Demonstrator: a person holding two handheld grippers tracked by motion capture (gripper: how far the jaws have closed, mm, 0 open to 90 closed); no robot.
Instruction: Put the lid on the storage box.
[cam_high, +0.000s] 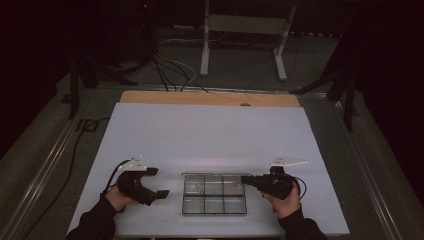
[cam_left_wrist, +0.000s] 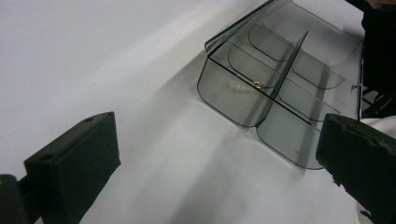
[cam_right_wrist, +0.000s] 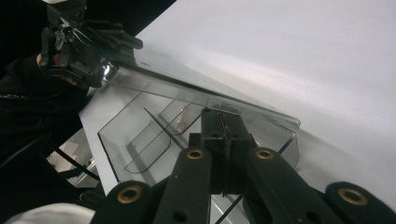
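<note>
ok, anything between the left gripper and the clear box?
Nothing: bare white table between the left gripper and the box, seen in the high and left gripper views.

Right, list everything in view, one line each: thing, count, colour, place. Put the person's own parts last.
Compartment box: one, clear plastic, six compartments, near edge of the table between the two hands.
Small object: one, gold-tinted, inside a compartment of the box; too small to name.
Table sheet: one, white, covering the table.
Table edge: one, wooden, showing at the far side.
Metal stand: one, light grey, on the floor beyond the table.
Cables: several, dark and light, on the floor behind the table.
Left tongs: one, black, open, left of the box, nothing between the jaws.
Right tongs: one, black, shut at the box's right end; what they pinch is unclear.
Sleeves: two, black, bottom edge.
</note>
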